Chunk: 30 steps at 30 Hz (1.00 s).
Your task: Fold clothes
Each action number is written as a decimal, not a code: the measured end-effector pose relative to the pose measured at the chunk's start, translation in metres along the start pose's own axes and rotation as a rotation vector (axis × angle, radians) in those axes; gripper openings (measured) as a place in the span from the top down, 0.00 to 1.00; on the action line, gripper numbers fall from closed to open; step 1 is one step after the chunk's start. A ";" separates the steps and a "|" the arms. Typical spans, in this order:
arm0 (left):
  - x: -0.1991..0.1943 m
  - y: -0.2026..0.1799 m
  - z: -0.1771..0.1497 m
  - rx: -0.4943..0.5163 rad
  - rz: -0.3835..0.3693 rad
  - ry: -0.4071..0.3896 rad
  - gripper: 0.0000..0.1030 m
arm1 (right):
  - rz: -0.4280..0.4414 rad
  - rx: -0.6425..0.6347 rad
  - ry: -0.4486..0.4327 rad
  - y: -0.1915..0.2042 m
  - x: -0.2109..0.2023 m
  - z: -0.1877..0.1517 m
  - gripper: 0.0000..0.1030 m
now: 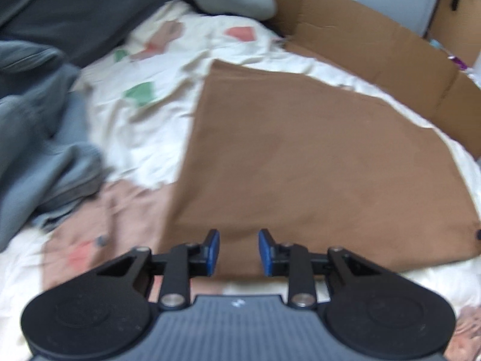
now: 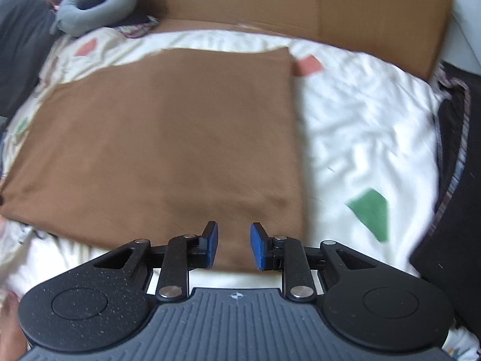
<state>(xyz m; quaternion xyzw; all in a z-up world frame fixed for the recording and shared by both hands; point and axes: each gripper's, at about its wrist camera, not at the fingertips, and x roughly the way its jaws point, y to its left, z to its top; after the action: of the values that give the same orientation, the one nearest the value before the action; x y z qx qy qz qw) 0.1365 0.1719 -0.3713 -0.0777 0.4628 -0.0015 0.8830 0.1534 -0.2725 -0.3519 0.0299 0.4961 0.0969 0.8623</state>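
Observation:
A brown garment (image 1: 315, 162) lies flat as a smooth folded rectangle on the bed. In the right wrist view the same brown garment (image 2: 168, 138) fills the left and middle. My left gripper (image 1: 239, 252) hovers over the garment's near edge toward its left corner, its blue pads (image 1: 212, 251) apart with no cloth pinched between them. My right gripper (image 2: 234, 246) sits over the near edge close to the garment's right corner. Its blue pads (image 2: 258, 246) also stand apart with nothing gripped. The edge itself is partly hidden under both grippers.
The bed is covered by a white quilt (image 2: 360, 126) with pink and green patches. Crumpled grey clothes (image 1: 45, 138) pile at the left. A cardboard sheet (image 2: 300, 9) lines the far side. A grey neck pillow (image 2: 90, 9) lies far left, a dark striped-edged garment (image 2: 451, 195) at the right.

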 end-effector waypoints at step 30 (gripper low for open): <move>0.048 -0.133 -0.037 0.345 -0.305 0.103 0.77 | 0.158 -0.156 0.099 0.131 0.054 -0.010 0.70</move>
<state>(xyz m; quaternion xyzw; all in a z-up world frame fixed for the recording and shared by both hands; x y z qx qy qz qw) 0.1424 0.0323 -0.4127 0.0054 0.4830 -0.2178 0.8481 0.1537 -0.1338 -0.3835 -0.0031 0.5252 0.2041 0.8261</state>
